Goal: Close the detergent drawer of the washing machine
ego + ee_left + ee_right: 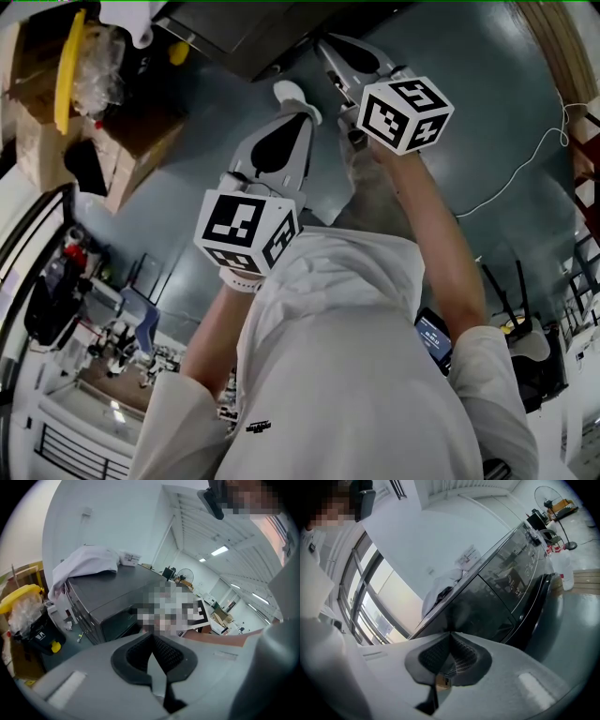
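Note:
The dark grey washing machine (246, 36) stands at the top of the head view, seen from above. Its top carries a white cloth (87, 561). In the right gripper view its front (499, 592) and round door (536, 605) face right; I cannot make out the detergent drawer. My left gripper (298, 111) is held out in front of my body, short of the machine, jaws shut and empty (152, 638). My right gripper (326, 49) reaches further, close to the machine's edge, also shut with nothing between its jaws (450, 641).
Cardboard boxes (127, 141) and a yellow-lidded bin (22, 605) stand left of the machine. A white cable (534, 159) trails over the grey floor at the right. A plastic jug (562, 571) and a fan (553, 498) stand beyond the machine's front.

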Action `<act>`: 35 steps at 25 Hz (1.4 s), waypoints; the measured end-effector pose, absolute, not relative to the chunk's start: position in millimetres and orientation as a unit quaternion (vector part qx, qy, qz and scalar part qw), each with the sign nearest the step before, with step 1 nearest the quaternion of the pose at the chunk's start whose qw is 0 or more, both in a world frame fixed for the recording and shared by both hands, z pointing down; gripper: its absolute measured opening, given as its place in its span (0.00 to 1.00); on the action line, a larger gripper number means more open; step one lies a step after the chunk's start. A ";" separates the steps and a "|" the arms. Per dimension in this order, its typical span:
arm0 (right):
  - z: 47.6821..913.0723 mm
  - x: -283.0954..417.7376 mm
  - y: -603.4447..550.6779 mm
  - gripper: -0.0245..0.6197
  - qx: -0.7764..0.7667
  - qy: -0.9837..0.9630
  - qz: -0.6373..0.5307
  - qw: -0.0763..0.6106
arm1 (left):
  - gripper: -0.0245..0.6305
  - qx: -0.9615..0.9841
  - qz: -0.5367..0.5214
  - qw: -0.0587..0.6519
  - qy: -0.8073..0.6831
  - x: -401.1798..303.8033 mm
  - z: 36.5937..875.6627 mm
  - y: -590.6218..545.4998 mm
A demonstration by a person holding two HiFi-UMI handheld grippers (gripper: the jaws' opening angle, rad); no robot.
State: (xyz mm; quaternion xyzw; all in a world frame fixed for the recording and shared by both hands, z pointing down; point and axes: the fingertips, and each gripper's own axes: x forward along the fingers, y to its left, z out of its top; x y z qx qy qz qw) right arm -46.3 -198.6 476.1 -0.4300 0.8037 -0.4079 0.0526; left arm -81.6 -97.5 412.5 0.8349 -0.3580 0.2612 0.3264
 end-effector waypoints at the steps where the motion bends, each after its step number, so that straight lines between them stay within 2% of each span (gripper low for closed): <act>1: 476.9 -45.9 -198.8 0.03 -0.429 0.805 -0.408 0.049 | 0.06 0.836 0.260 0.326 -0.358 -80.6 412.1 -96.7; 20: 455.3 -42.6 -188.8 0.03 -0.438 0.819 -0.371 -0.011 | 0.06 0.842 0.227 0.306 -0.381 -96.7 384.6 -97.0; 35: 392.3 -17.0 -150.0 0.03 -0.442 0.846 -0.289 -0.080 | 0.06 0.843 0.184 0.291 -0.413 -104.2 348.4 -94.0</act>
